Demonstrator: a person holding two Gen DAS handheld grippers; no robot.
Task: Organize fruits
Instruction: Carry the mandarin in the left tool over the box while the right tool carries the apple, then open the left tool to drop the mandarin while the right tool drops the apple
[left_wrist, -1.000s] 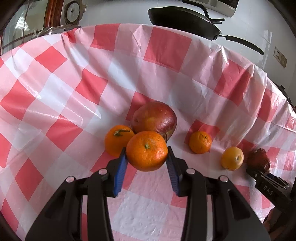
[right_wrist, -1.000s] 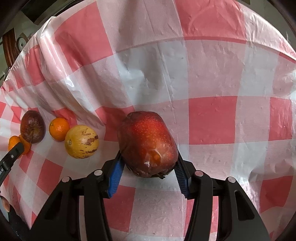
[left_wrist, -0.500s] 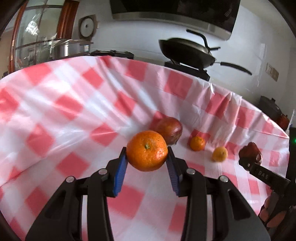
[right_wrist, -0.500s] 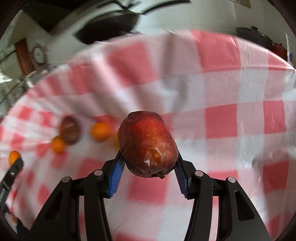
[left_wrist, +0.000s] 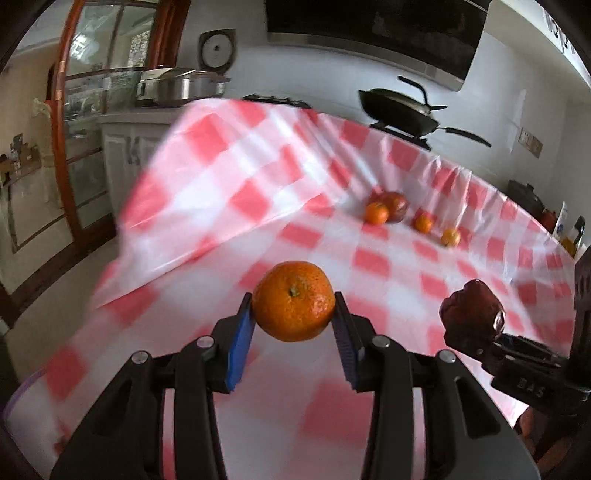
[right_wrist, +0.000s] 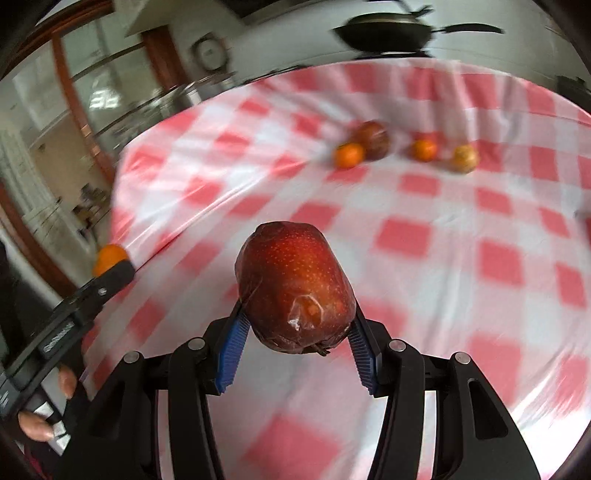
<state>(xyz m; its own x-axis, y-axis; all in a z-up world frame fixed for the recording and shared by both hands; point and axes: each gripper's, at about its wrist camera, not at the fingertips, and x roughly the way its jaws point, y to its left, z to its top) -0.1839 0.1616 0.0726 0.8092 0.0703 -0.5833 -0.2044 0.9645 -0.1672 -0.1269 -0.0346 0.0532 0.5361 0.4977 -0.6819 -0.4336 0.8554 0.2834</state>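
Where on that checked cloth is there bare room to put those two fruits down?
Bare cloth stretches from the claws up to the fruit row. It is crowded only at the far edge: small orange, dark fruit, second orange, yellowish fruit.

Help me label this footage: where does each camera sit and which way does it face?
Left wrist view: on the left tongs, facing across the checked tablecloth; its fingers clamp a round orange tangerine; right tongs at right edge.
Right wrist view: on the right tongs, clamping a dark red wrapped apple; left tongs and hand at left.
Shared: four far fruits, black pan.
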